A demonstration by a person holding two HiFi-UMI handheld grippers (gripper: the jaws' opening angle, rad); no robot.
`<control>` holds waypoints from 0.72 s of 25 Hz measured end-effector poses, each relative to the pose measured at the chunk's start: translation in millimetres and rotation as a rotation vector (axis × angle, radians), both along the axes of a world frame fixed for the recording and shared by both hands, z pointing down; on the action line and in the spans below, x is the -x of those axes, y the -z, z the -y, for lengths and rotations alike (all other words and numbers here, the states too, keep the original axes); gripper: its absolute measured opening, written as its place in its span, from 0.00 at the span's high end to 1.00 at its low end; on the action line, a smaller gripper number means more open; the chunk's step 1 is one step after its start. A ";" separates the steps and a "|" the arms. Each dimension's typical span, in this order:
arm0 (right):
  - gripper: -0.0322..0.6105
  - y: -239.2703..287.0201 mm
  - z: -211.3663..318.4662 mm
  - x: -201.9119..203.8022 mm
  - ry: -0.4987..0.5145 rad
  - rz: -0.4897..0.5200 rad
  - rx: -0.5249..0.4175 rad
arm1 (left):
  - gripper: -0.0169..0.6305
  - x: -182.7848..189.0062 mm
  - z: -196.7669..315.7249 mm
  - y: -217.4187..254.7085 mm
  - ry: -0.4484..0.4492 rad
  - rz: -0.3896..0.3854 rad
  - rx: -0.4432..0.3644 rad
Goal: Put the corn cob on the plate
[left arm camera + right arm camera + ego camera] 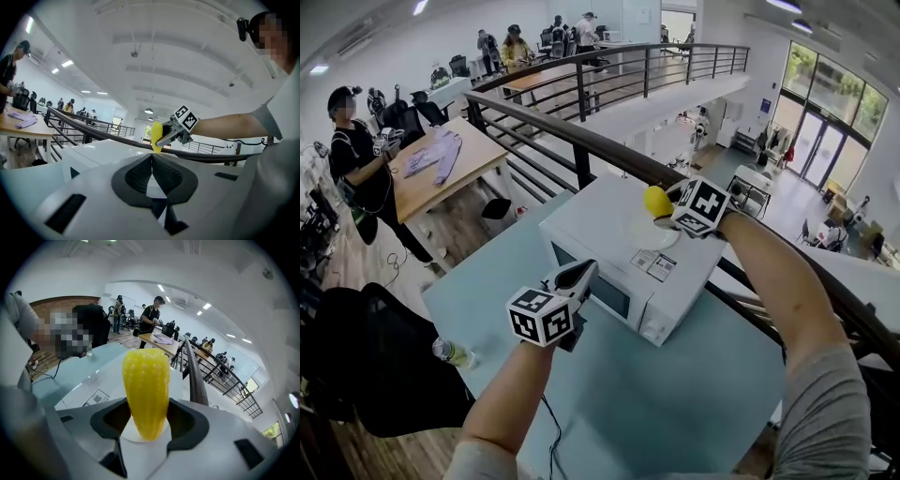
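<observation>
Evidently the right gripper [667, 212] clamps the corn cob [146, 390] above the plate [649, 236] for setting down; the left gripper [152, 159] idles, jaws together, empty.

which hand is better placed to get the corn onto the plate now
Right. The right gripper holds the corn cob over the plate on top of the microwave. The left gripper has its jaws shut on nothing and sits lower, by the microwave's front.

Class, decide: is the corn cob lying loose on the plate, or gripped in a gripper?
Gripped. The right gripper has its jaws pressed on both sides of the corn cob, holding it over the white plate; it isn't released.
</observation>
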State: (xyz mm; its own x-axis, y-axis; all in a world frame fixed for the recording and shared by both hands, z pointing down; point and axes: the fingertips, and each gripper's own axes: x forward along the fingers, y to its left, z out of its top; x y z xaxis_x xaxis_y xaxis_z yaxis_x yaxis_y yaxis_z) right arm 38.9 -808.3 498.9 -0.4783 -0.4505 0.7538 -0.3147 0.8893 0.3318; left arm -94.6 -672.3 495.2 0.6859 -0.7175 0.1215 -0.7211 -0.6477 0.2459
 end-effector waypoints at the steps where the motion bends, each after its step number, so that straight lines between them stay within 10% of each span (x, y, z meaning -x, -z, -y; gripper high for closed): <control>1: 0.56 -0.9 1.2 1.0 0.003 -0.007 0.002 | 0.95 0.8 1.1 -1.7 0.001 0.003 0.001; 18: 0.56 -13.7 6.3 29.3 0.053 -0.065 -0.013 | 0.94 6.4 -4.0 -16.4 0.006 -0.011 0.015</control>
State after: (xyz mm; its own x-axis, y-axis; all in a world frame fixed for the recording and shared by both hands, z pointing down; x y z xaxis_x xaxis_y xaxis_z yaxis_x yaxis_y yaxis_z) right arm 9.6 -814.6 512.6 -0.4518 -0.4357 0.7785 -0.2451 0.8997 0.3612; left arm -101.0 -668.3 511.5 0.6832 -0.7195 0.1247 -0.7219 -0.6398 0.2636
